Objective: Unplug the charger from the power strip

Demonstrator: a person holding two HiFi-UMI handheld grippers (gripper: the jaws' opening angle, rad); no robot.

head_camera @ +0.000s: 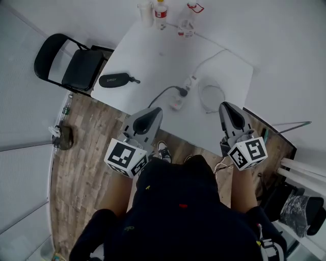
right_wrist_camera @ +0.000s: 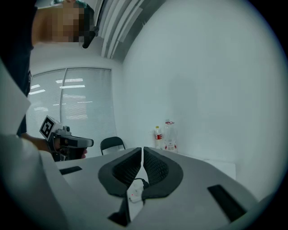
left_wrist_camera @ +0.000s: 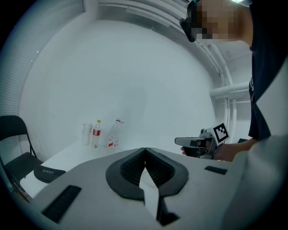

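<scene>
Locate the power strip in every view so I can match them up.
Head view: power strip in the middle of the table, towards its near edge.
Left gripper view: not visible.
Right gripper view: power strip low centre, glimpsed beneath the shut jaws.
Shared landmark: red-labelled bottle, far end, all three.

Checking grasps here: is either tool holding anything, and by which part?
Nothing is held: the left tool and the right tool are both shut and empty.

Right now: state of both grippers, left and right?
Left grey gripper: jaws closed, holding nothing.
Right grey gripper: jaws closed, holding nothing.
</scene>
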